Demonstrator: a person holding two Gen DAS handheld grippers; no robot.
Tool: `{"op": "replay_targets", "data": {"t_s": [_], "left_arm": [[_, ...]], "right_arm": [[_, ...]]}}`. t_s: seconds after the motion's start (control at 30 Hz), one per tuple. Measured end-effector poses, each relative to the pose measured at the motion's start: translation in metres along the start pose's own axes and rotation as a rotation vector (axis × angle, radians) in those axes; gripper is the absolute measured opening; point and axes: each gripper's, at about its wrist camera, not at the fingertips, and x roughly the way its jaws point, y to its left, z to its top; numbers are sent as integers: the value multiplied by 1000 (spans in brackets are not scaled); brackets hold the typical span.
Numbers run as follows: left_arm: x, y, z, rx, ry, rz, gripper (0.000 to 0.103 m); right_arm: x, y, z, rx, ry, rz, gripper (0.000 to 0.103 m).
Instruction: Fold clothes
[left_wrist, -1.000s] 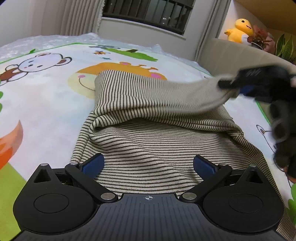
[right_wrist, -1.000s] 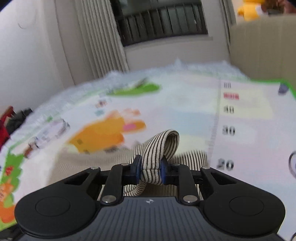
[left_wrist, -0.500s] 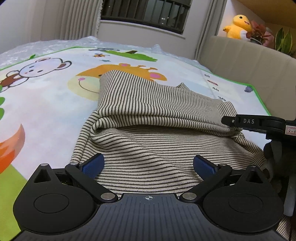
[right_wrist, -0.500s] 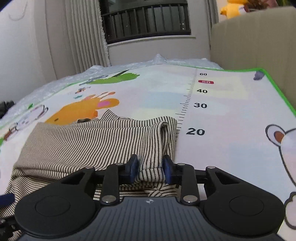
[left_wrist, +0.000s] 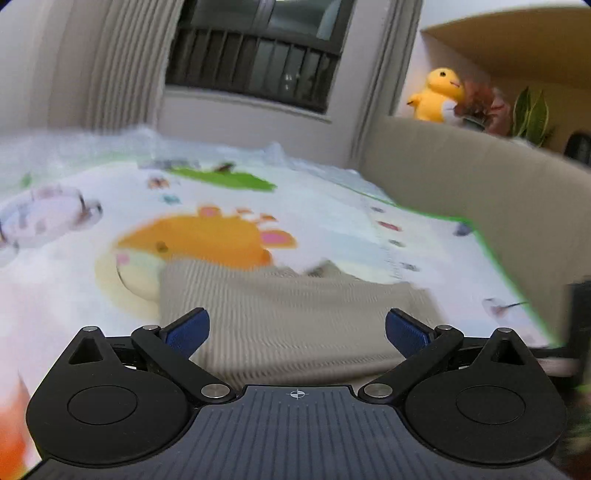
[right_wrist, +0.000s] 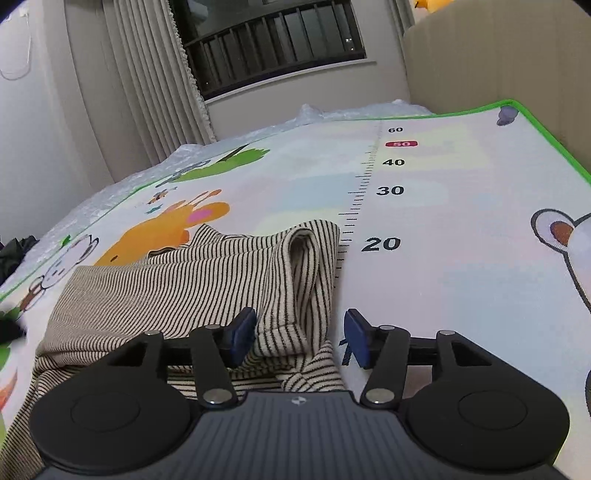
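Right gripper (right_wrist: 300, 338): fingers apart, just been opening, pads clear of the shirt (right_wrist: 192, 280) cuff lying between them. Left gripper (left_wrist: 295, 332): fingers spread wide, nothing clamped, above the shirt's near part. Shirt folded on the mat (right_wrist: 443, 206), beside the printed ruler (right_wrist: 364, 184). Beyond: sofa (left_wrist: 461, 177), window (right_wrist: 273, 40).

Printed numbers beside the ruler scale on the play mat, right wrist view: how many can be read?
5, in one column climbing away from the camera: 20 nearest, beside the striped garment's edge, then 30, 40, 50 on red, 60. Lower numbers may be hidden.
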Motion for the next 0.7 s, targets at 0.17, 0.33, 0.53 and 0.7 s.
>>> {"op": "replay_targets", "data": {"t_s": [0.17, 0.33, 0.53, 0.7], "left_arm": [[30, 20, -27, -55, 81, 24, 103], [34, 14, -30, -17, 87, 56, 103], [30, 19, -28, -47, 65, 32, 103], [29, 21, -28, -58, 53, 28, 103]], "right_arm": [[-20, 2, 2, -57, -2, -32, 67], [-52, 33, 23, -196, -124, -19, 30], [-10, 63, 34, -223, -61, 0, 31], [12, 44, 16, -220, -85, -194, 49]]}}
